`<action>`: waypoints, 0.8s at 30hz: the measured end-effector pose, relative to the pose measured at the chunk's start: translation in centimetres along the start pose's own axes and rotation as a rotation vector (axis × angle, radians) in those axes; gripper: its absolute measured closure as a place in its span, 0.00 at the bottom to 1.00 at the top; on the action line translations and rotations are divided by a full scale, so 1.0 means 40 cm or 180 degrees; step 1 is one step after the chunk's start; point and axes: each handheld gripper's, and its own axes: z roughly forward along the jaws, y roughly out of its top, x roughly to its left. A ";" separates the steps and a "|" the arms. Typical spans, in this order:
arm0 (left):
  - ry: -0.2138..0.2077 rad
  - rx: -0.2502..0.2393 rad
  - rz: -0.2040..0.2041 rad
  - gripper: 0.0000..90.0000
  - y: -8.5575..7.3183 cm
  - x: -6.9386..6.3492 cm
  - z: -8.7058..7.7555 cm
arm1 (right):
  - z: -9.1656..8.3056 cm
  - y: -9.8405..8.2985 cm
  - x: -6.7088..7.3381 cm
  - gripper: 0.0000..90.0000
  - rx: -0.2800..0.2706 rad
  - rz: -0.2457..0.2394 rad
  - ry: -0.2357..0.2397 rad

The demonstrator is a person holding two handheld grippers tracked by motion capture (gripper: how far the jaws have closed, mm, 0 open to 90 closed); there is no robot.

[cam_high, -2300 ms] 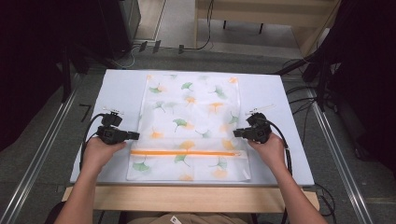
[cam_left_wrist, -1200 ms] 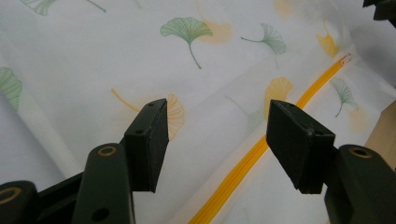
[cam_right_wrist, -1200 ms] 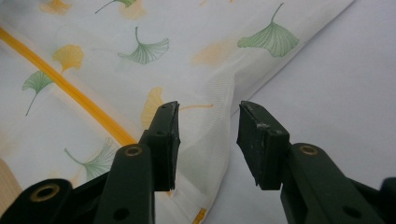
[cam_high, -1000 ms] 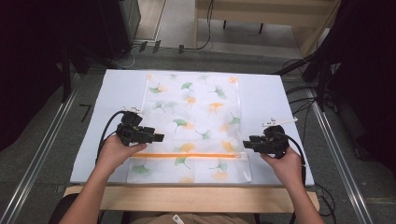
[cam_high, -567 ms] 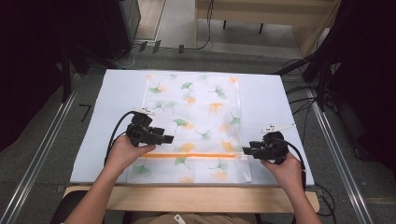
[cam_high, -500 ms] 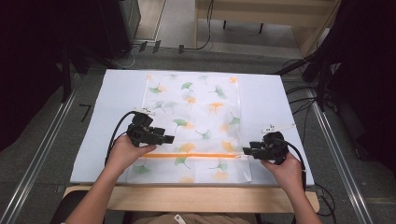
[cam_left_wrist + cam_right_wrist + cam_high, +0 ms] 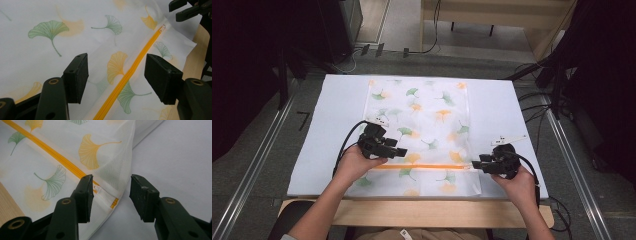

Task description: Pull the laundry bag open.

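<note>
A white mesh bag (image 7: 422,120) printed with green and orange ginkgo leaves lies flat on the white table mat (image 7: 337,100). An orange zipper (image 7: 422,167) runs across its near part. My left gripper (image 7: 404,151) hovers open over the bag, just above the zipper (image 7: 130,75). At the bag's right edge, where the zipper ends, my right gripper (image 7: 476,164) is open. Its jaws straddle the bag's raised corner (image 7: 117,180) and the white zipper pull (image 7: 98,190) without closing on them.
The wooden table edge (image 7: 422,212) runs along the near side. Metal rails (image 7: 252,170) flank the table left and right. Cables (image 7: 537,105) lie on the floor at the right. A wooden bench (image 7: 492,15) stands behind.
My left gripper moved from the bag's left edge rightward over the bag. The right gripper dropped toward me to the zipper's right end. Little motion in the last half second.
</note>
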 end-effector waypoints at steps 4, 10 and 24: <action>-0.0030 0.0012 0.0037 0.41 0.007 -0.009 0.012 | 0.002 -0.010 -0.001 0.63 0.0061 -0.0006 -0.0039; -0.0048 0.0001 0.0101 0.41 0.018 -0.022 0.028 | 0.005 -0.023 -0.007 0.65 0.0122 0.0025 -0.0070; -0.0131 0.0084 0.0218 0.41 0.038 -0.062 0.088 | 0.041 -0.026 0.012 0.70 0.0211 -0.0085 -0.0197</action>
